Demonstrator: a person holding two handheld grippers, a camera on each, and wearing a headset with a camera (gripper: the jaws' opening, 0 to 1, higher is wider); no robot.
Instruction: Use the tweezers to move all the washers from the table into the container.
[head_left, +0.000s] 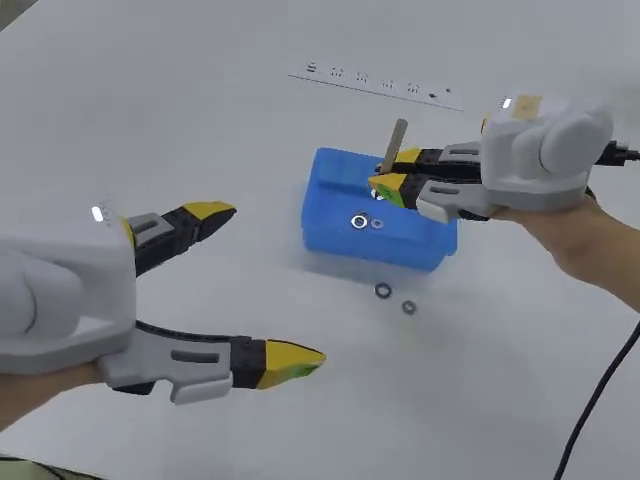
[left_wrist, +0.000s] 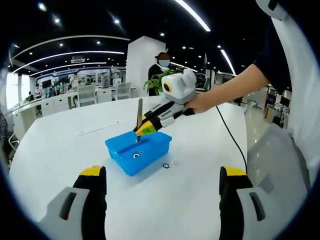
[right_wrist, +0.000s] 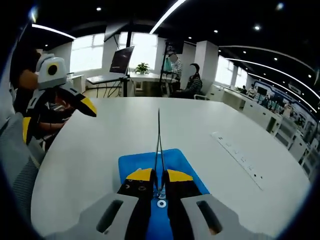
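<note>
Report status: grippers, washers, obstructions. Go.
Right gripper shut on tweezers, over blue container. Left gripper open, off to the side. Two washers inside, two loose washers on table beside it. Nothing blocking.

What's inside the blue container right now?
Two washers lie on the floor of the container. The tweezers, clamped in the right gripper, reach down into it. The gripper's fingers cover the part beneath them, so anything there is hidden.

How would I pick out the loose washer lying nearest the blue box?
Start at the blue container on the white table. Before its near wall, two small rings lie on the tabletop. The washer is the one closer to the container, left of the other ring.
</note>
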